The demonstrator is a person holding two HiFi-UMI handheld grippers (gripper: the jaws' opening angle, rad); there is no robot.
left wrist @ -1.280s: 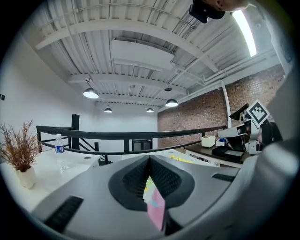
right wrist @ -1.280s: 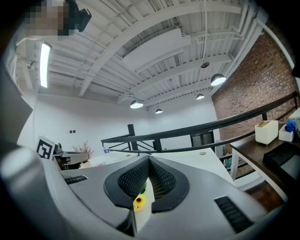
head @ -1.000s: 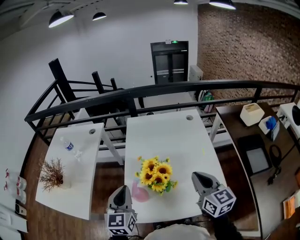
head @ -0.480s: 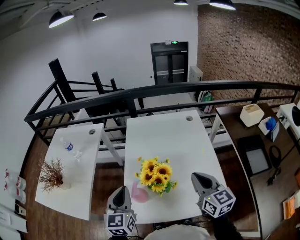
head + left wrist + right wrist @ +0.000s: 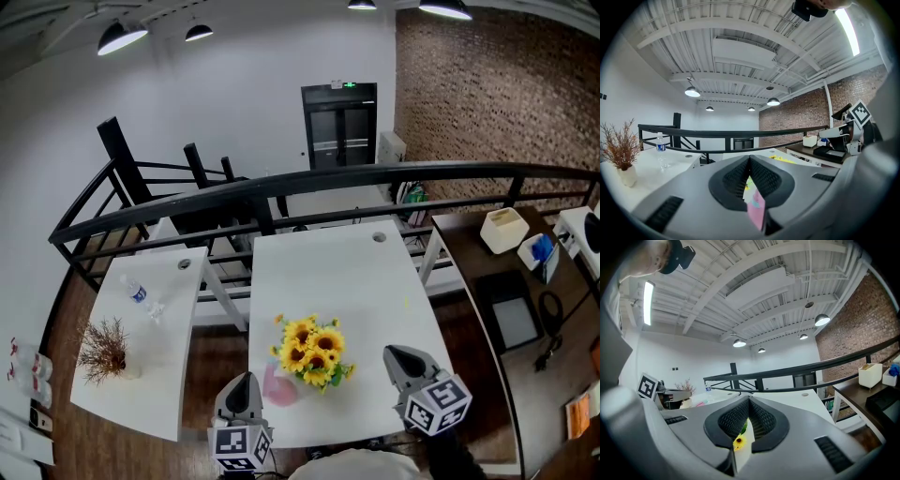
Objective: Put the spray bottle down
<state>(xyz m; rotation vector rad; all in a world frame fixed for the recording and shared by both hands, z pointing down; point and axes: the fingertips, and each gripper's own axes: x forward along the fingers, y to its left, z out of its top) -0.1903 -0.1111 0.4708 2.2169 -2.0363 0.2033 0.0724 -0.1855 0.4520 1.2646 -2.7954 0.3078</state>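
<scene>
In the head view a small pink thing, probably the spray bottle (image 5: pixel 278 385), stands on the white table (image 5: pixel 366 281) against the sunflowers (image 5: pixel 314 349). It is just ahead of the left gripper (image 5: pixel 245 382) and apart from the right gripper (image 5: pixel 394 356). The left gripper view shows those jaws clenched on nothing, with pink plastic beyond them. The right gripper view shows the same empty pinch. The bottle looks light, stiff and slick, and is best taken round its body.

spray bottle (image 5: pixel 278 385) just left of the sunflowers (image 5: pixel 314 349) on the table (image 5: pixel 375 281), left gripper (image 5: pixel 244 381) further left, right gripper (image 5: pixel 395 355) off right
</scene>
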